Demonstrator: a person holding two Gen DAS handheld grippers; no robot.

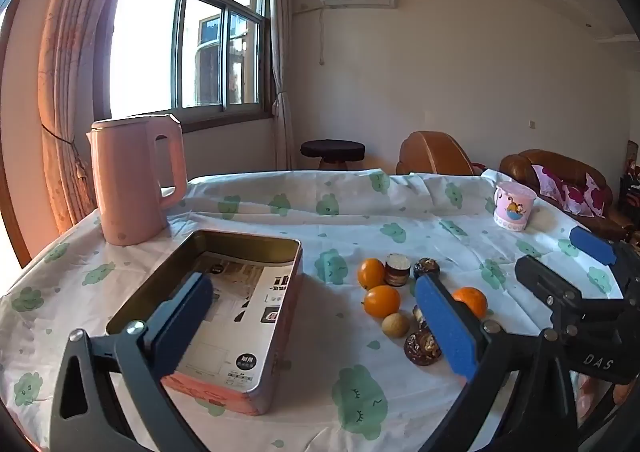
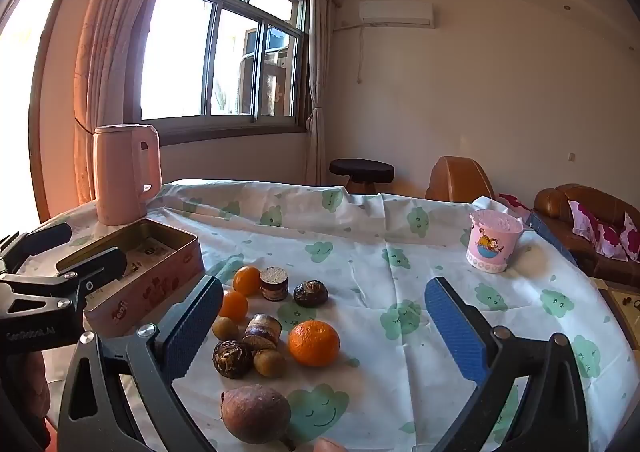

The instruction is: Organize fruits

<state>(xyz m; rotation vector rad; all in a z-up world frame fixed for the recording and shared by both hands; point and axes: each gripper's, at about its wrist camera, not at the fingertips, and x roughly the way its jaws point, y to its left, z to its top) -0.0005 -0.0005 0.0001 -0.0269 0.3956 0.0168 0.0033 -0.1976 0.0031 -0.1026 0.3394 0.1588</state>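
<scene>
Nearest our right gripper (image 2: 324,328), whose jaws stand wide apart with nothing between them, a brown-purple fruit (image 2: 256,414) lies on the cloth-covered worktop (image 2: 400,252), and just beyond it sits the cluster of a mandarin (image 2: 314,342), dark wrinkled fruits (image 2: 232,358) and small brown ones (image 2: 269,362). Our left gripper (image 1: 316,328) also hangs spread and empty above the open tin box (image 1: 224,304), left of the fruit. Farther back stand the pink kettle (image 1: 136,179) and pink cup (image 1: 514,205).
</scene>
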